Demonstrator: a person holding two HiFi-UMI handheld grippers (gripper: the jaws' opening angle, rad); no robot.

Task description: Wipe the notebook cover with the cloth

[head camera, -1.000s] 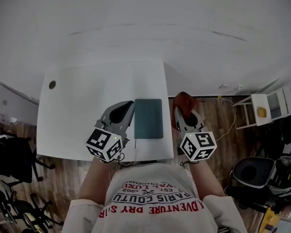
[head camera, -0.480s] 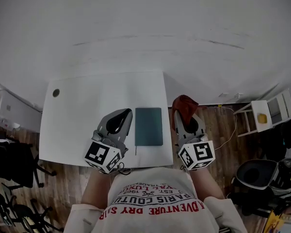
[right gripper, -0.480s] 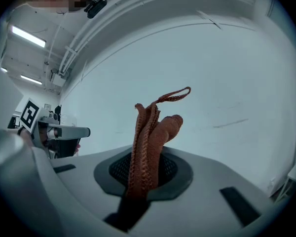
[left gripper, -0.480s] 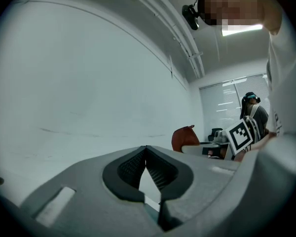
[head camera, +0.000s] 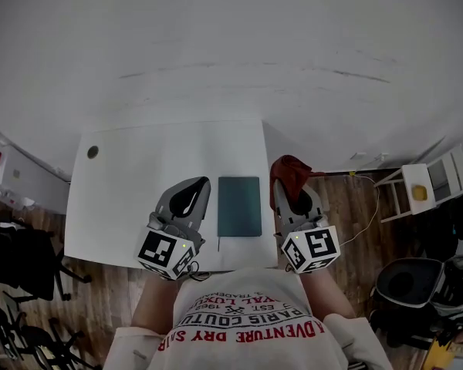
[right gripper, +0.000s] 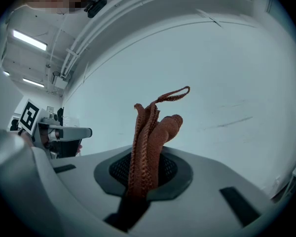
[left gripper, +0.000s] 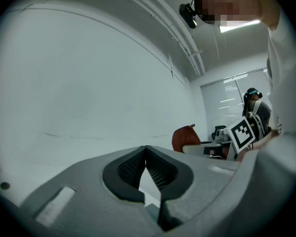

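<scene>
Notebook (head camera: 239,206), dark teal cover up, lies flat on the white tabletop (head camera: 139,168), square to its front edge, so the whole cover is open to a pass. Left gripper (head camera: 199,183) sits just left of the notebook, apart from it, jaws pressed together at the tips with nothing between them. Judged parked there, ready to pin the notebook so it does not slide under a wipe. Right gripper (head camera: 290,190) sits just right of the notebook, about at the tabletop's right edge, jaws pinching a rust-brown knitted cloth (head camera: 291,169). Cloth bunches and stands out past the jaw tips, on the far side from the person, with a loose loop at its end. It is not touching the notebook. The bunch ahead of the jaws makes sense: it leaves a soft wad to press onto the cover. The 2 grippers flank the notebook, roughly level with each other. Wipe judged not yet begun.
</scene>
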